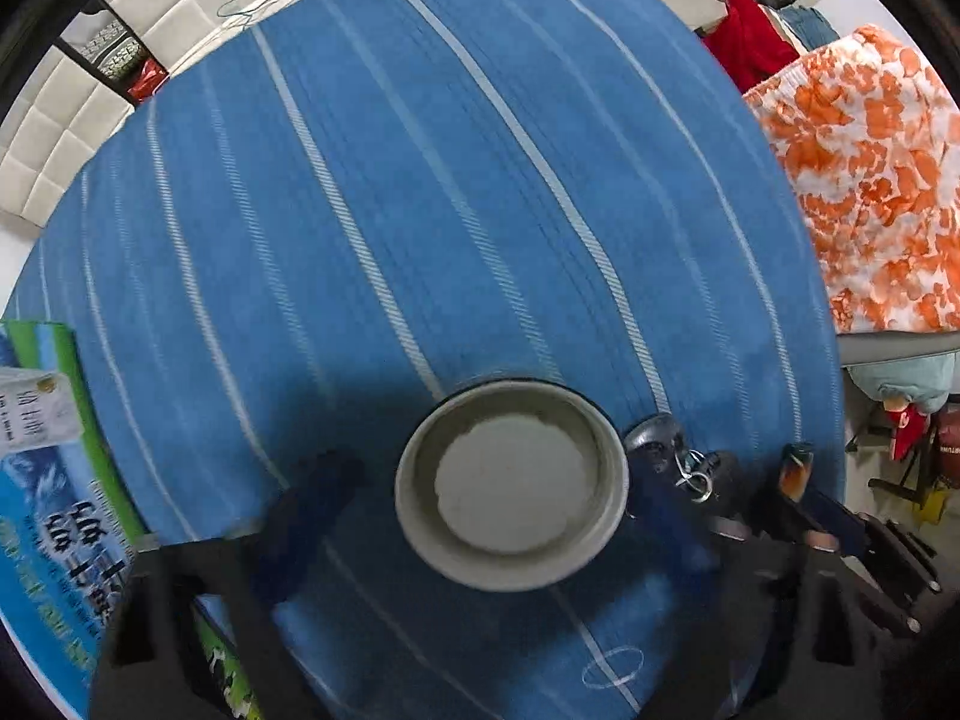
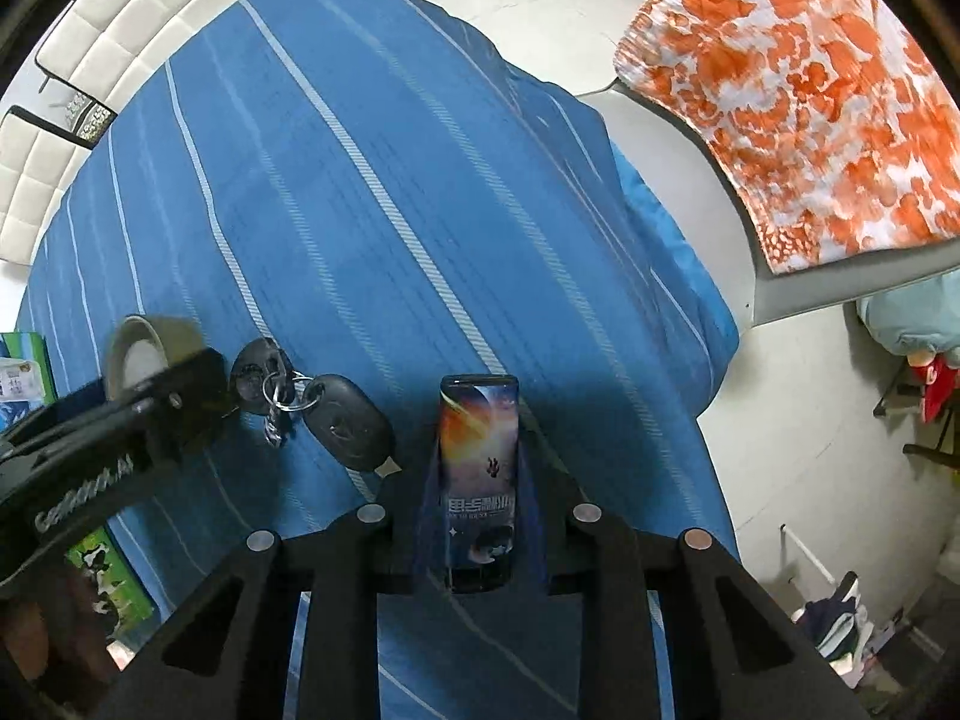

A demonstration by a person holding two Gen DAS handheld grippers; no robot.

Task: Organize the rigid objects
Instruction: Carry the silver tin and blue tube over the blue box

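- The right gripper [image 2: 480, 480] points straight down at the bed, its jaws pinching one small slim box [image 2: 479, 480] printed with an orange-and-dark space scene; the box stands upright on the striped blue bedspread [image 2: 372, 180].
- Just left of that box lies one bunch of keys [image 2: 312, 414]: a black fob, a second dark key head and a metal ring joining them.
- Further left, the left gripper [image 1: 510, 492] hangs over one roll of tape [image 1: 510, 483], grey-beige with a pale core, lying flat on the bedspread. Its dark blue fingers [image 1: 312, 516] straddle the roll; whether the pads touch it I cannot tell through the blur.
- At the bed's left edge sits one green-and-blue printed carton [image 1: 42, 480].
- Beyond, one orange-and-white floral cloth [image 2: 810, 96] drapes over a grey surface.
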